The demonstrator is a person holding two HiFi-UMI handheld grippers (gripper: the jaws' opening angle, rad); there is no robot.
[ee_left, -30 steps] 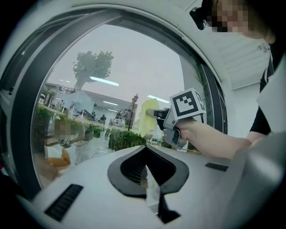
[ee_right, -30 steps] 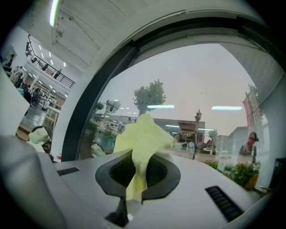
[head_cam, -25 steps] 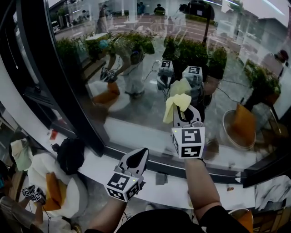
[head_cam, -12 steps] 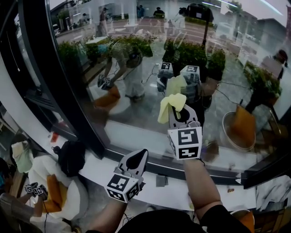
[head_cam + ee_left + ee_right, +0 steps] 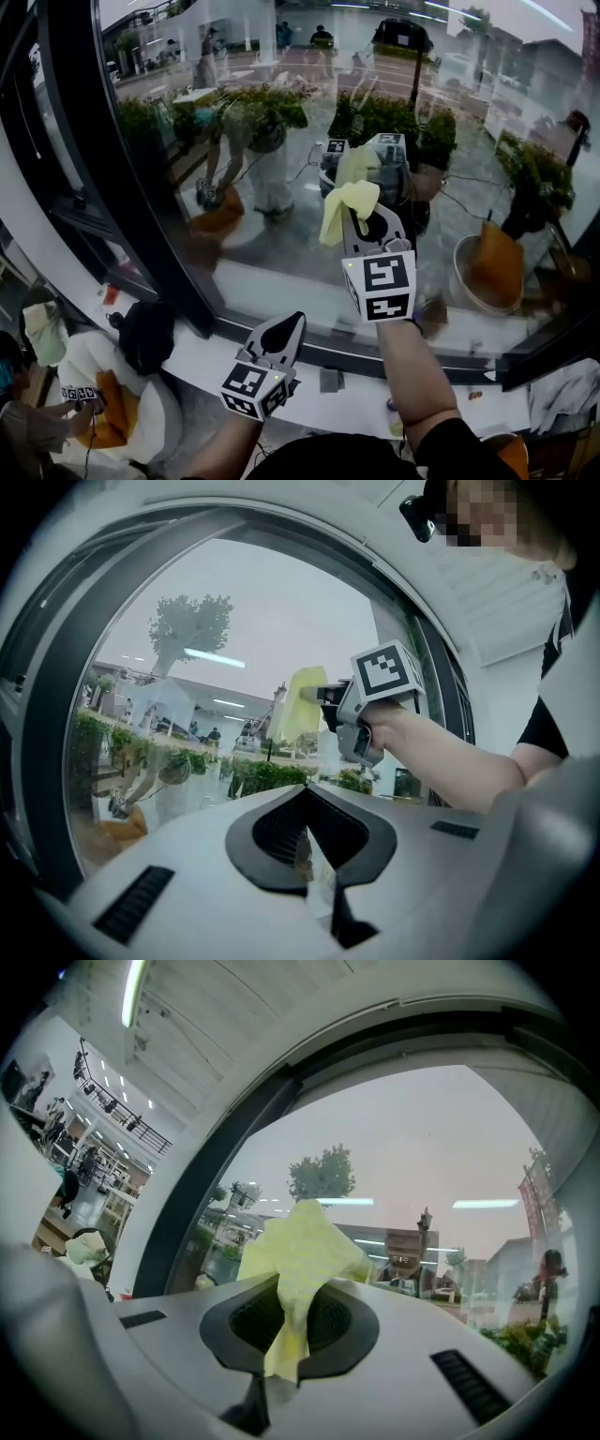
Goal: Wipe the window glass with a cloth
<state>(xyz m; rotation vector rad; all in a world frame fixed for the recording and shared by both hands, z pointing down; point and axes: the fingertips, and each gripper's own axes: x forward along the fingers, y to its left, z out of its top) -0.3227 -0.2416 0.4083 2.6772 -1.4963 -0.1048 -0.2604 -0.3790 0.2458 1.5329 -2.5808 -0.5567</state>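
1. While the right gripper (image 5: pixel 362 214) is held up at the window glass (image 5: pixel 272 178), its jaws are clamped on the yellow cloth (image 5: pixel 345 201).
2. Right gripper view confirms it. The cloth (image 5: pixel 298 1241) is pinched between the pads, and its bunched end sticks out past the tips toward 12 o'clock.
3. Cloth sits at 11 o'clock from the right gripper's marker cube (image 5: pixel 380 286). It looks pressed on the glass, but contact can't be confirmed from these angles.
4. Left gripper (image 5: pixel 287 330) is at 7 o'clock from the right one, low over the white sill (image 5: pixel 202 349). Its jaws are together, pointed at the glass and well apart from the cloth.
5. Left gripper view shows the cloth at 12 o'clock of its own jaws, with a hand (image 5: pixel 389 728) wrapped round the right gripper's grip.
6. Black window frame (image 5: pixel 122 187) runs diagonally at 9 o'clock of the cloth.
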